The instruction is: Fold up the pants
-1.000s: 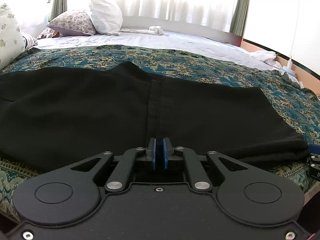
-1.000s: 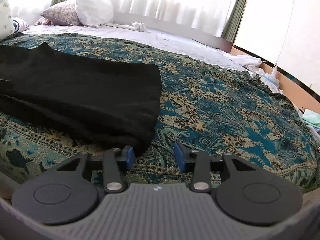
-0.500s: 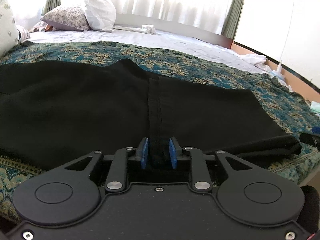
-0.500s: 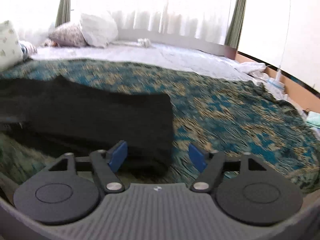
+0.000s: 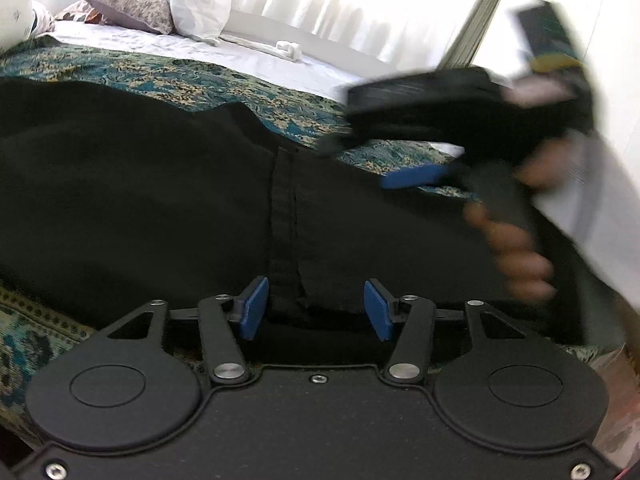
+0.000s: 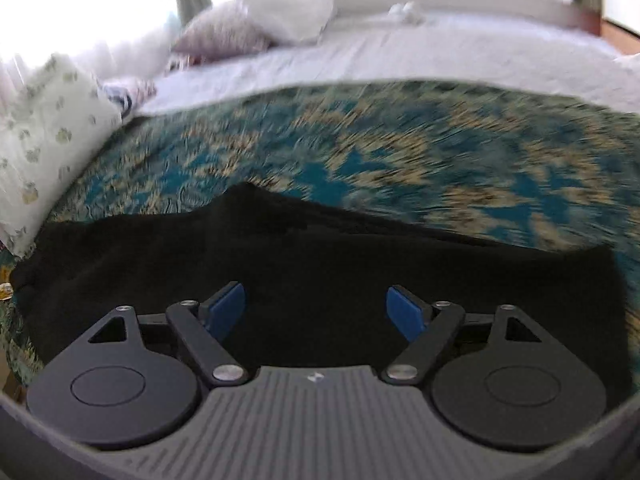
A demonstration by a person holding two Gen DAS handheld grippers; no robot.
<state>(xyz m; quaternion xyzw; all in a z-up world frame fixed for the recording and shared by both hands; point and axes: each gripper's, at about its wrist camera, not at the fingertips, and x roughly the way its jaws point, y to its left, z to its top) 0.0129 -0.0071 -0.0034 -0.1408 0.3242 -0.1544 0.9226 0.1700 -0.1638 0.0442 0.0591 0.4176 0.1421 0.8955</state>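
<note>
Left wrist view: black fabric pants on a teal patterned bedspread; left gripper spread over them, right gripper at two o'clock, also spread.

The black pants lie spread flat across the patterned teal bedspread, filling the middle band of the left wrist view from the left edge to the right. A stitched seam runs straight down the centre of the frame to the near hem. In the right wrist view the pants show as a dark, plain sheet across the lower middle, its far edge rising to a small peak left of centre.
</note>
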